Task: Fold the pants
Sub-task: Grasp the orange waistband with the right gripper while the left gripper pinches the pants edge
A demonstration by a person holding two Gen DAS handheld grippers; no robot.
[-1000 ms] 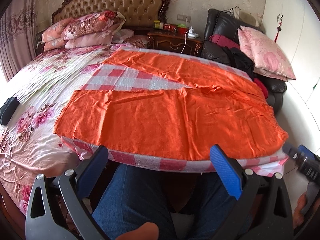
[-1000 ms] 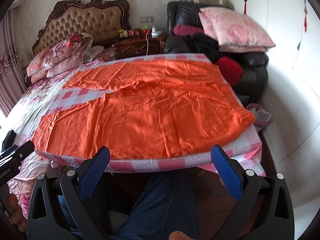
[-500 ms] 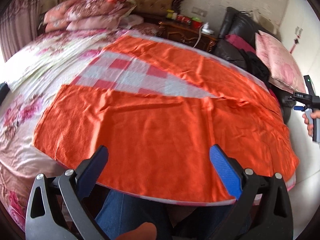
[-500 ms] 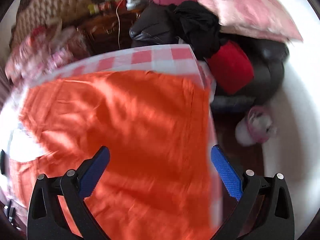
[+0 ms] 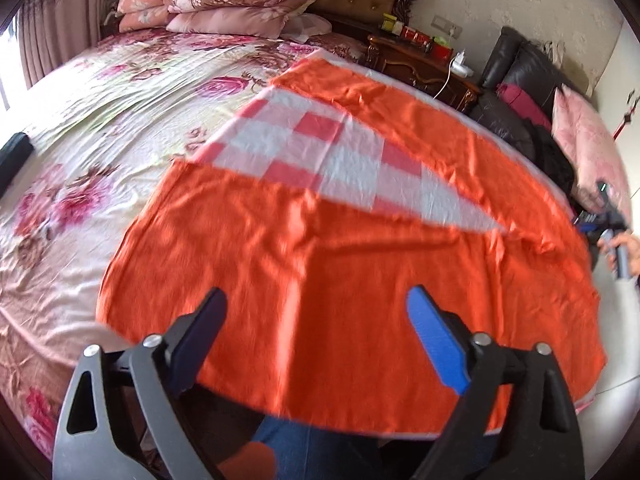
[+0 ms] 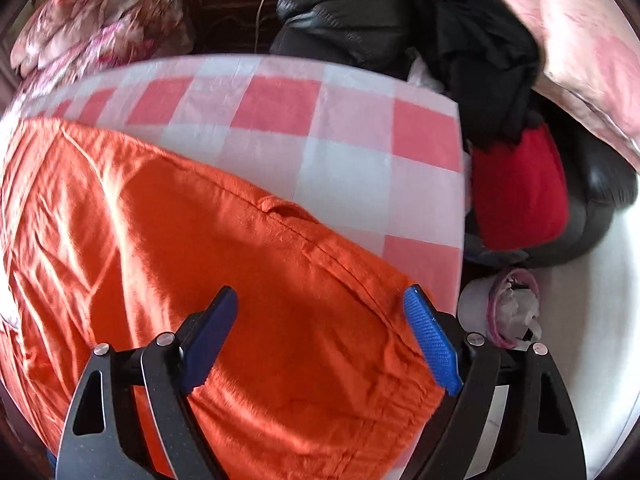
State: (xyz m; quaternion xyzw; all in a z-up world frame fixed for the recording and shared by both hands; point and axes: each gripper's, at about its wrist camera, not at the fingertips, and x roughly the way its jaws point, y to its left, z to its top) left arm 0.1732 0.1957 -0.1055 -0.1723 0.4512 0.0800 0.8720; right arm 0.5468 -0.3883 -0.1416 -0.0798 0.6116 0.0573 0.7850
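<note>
Orange pants [image 5: 340,248] lie flat on a pink-and-white checked cloth [image 5: 340,152], their two legs spread in a V toward the left. My left gripper [image 5: 316,304] hovers over the near leg; its jaws are closing with nothing between the blue pads. My right gripper [image 6: 320,300] hangs above the waist end of the pants [image 6: 240,280], near the waistband seam and the far right corner. Its jaws are closing too, and the pads do not press on the cloth. The right gripper [image 5: 604,220] also shows at the right edge of the left wrist view, held by a hand.
The checked cloth [image 6: 340,152] covers a board that lies on a floral bed [image 5: 100,120]. Pillows [image 5: 224,0] and a carved headboard stand behind. A black armchair [image 6: 360,20] with dark clothes, a red cushion [image 6: 520,192] and a pink pillow [image 6: 580,40] crowds the right side. Blue-jeaned legs [image 5: 320,448] stand below.
Both grippers have swung forward over the pants and tilted down. The right one travelled far right to the waist corner. Both pairs of jaws have narrowed slightly.
</note>
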